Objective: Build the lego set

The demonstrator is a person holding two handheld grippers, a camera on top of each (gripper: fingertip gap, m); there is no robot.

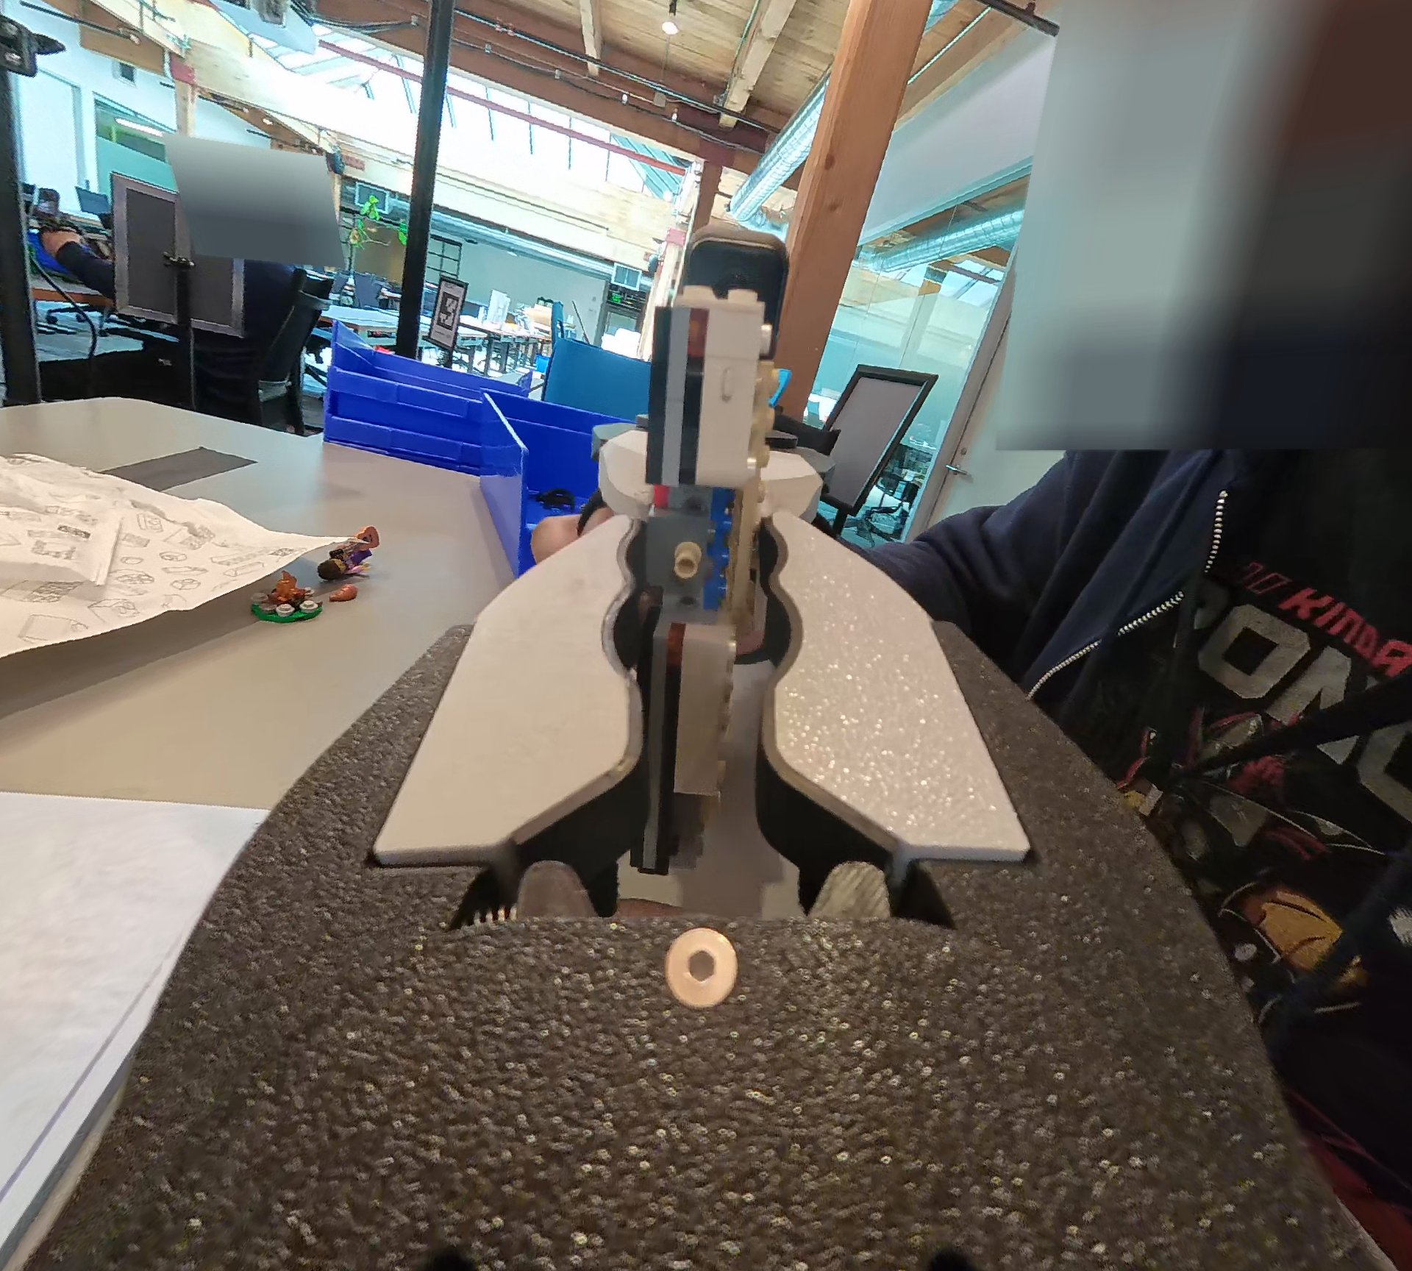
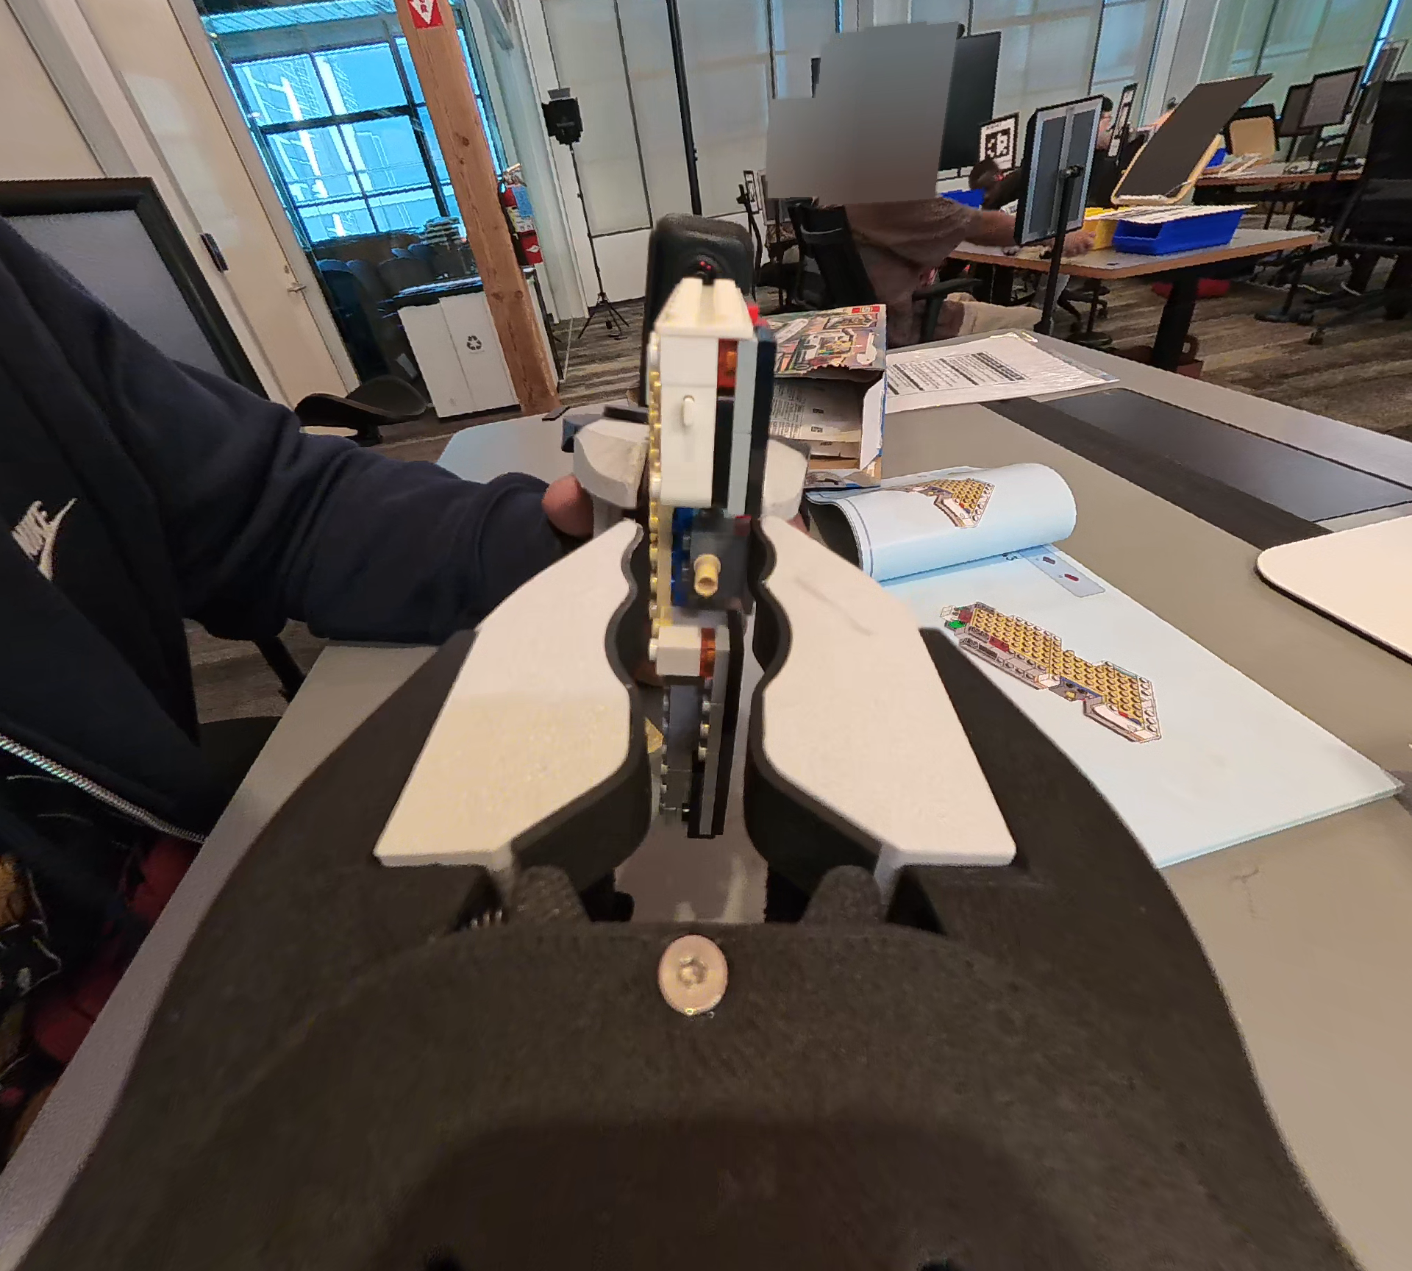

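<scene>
Both claws face each other across one toy-brick assembly (image 1: 707, 439) — a flat, long build of white, black, grey, blue and tan bricks, held on edge in the air above the tabletop (image 1: 229, 684). The left claw (image 1: 699, 569) pinches it across its thickness, both pale fingers (image 1: 550, 661) pressed to its sides around a dark grey brick with a tan peg; the far end of the build rises past the fingertips. The right claw (image 2: 699, 573) clamps the same assembly (image 2: 703, 417) from the opposite end, its fingers (image 2: 856, 684) closed against the faces. In each view the other claw's pale fingertips and black camera show just behind the build, with a person's hand in a dark blue sleeve (image 2: 252, 493). On the tabletop to the left lie a printed white paper sheet (image 1: 99, 546) and small brick figures (image 1: 286, 604) beside it, with blue bins (image 1: 428, 409) farther back. To the right an open instruction booklet (image 2: 1085, 692) lies flat, a torn cardboard box (image 2: 829, 386) behind it.
</scene>
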